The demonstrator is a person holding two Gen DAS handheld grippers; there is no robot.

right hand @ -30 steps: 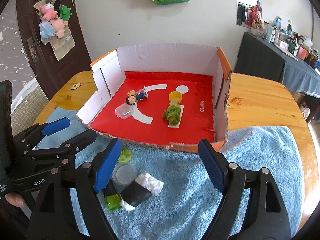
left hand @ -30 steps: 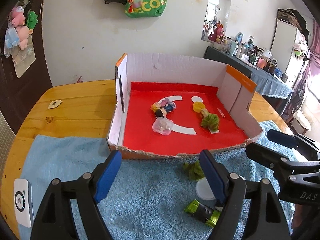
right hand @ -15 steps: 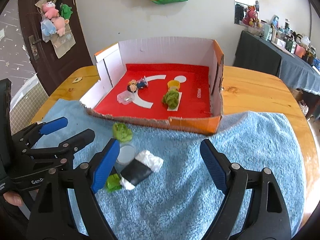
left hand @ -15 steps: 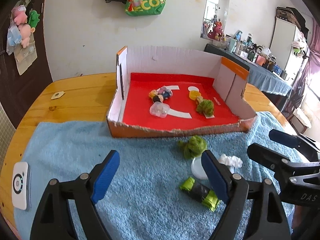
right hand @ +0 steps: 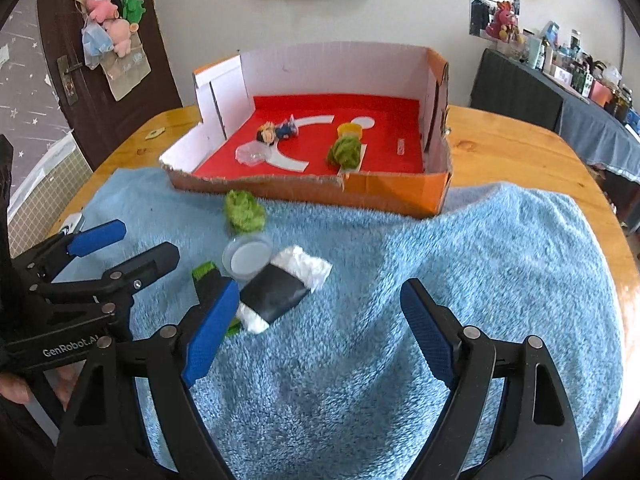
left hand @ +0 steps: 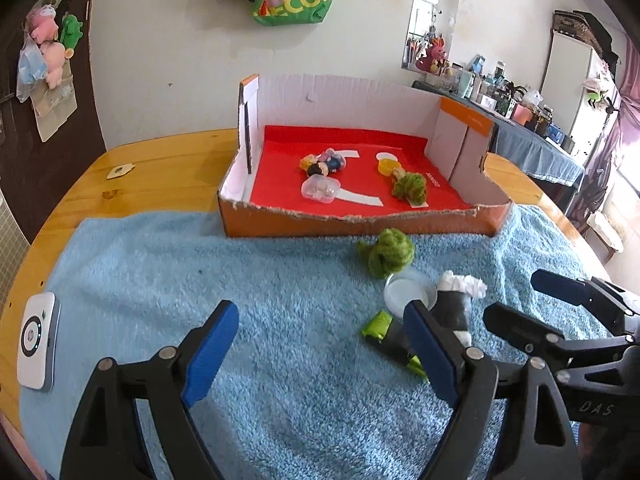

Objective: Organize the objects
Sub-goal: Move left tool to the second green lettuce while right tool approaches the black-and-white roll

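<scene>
You have drawn both tools back from the cardboard box [left hand: 360,224], the left tool [left hand: 320,354] and right tool [right hand: 320,332] spread and empty, so the green yarn ball [right hand: 245,212], lid [right hand: 248,257] and what looks like a black-wrapped packet [right hand: 280,290] now lie just ahead on the towel [right hand: 440,280], near the box, unsorted.

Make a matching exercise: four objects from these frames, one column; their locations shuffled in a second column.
1. green yarn ball
2. clear capsule
3. white device
4. yellow lid

A. towel's far left edge
B. on the towel, just outside the box's front wall
C. in the box, beside the doll
D. in the box, behind the green pom-pom

Pairs: 1-B, 2-C, 3-A, 4-D
</scene>
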